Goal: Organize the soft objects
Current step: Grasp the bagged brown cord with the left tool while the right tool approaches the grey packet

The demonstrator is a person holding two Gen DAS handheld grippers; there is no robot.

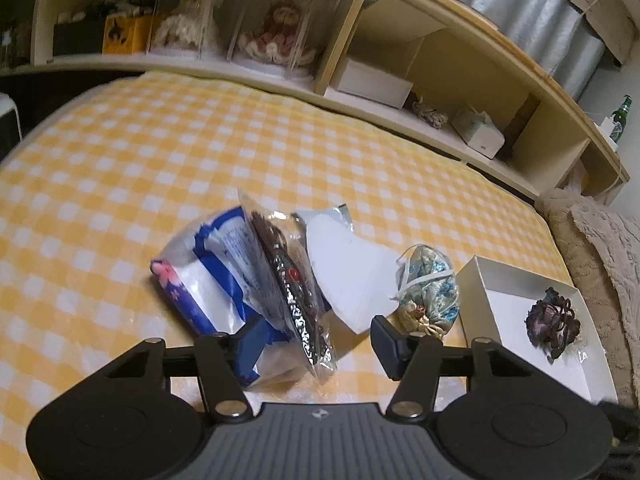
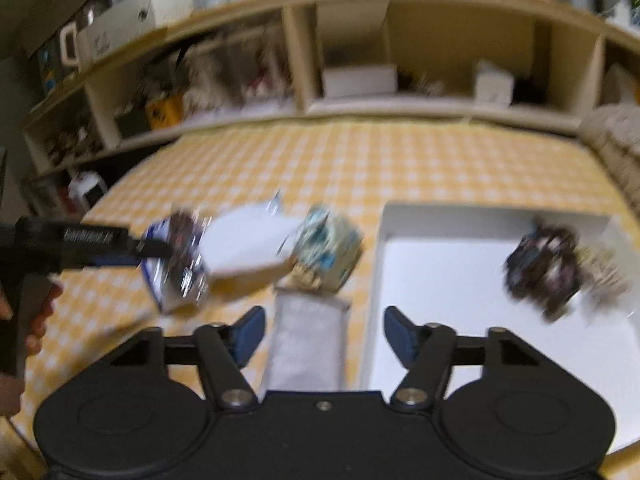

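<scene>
On the yellow checked bed cover lie a blue-and-white packet (image 1: 224, 256), a clear bag with a dark patterned item (image 1: 296, 296), a white mask (image 1: 348, 272) and a teal brocade pouch (image 1: 430, 292). My left gripper (image 1: 318, 340) stands open over the near ends of the packet and the clear bag, with its pads not pressing on them. A white tray (image 1: 500, 304) to the right holds a dark frilly bundle (image 1: 554, 320). In the blurred right wrist view, my right gripper (image 2: 324, 334) is open, with a pale padded pouch (image 2: 308, 344) between its fingers, just left of the tray (image 2: 440, 280).
A wooden shelf (image 1: 400, 8) runs along the bed's far side with dolls in clear cases (image 1: 276, 36) and white boxes (image 1: 372, 82). A beige blanket (image 1: 600, 248) lies at the right. A hand (image 2: 40, 312) holds the left gripper (image 2: 158, 249).
</scene>
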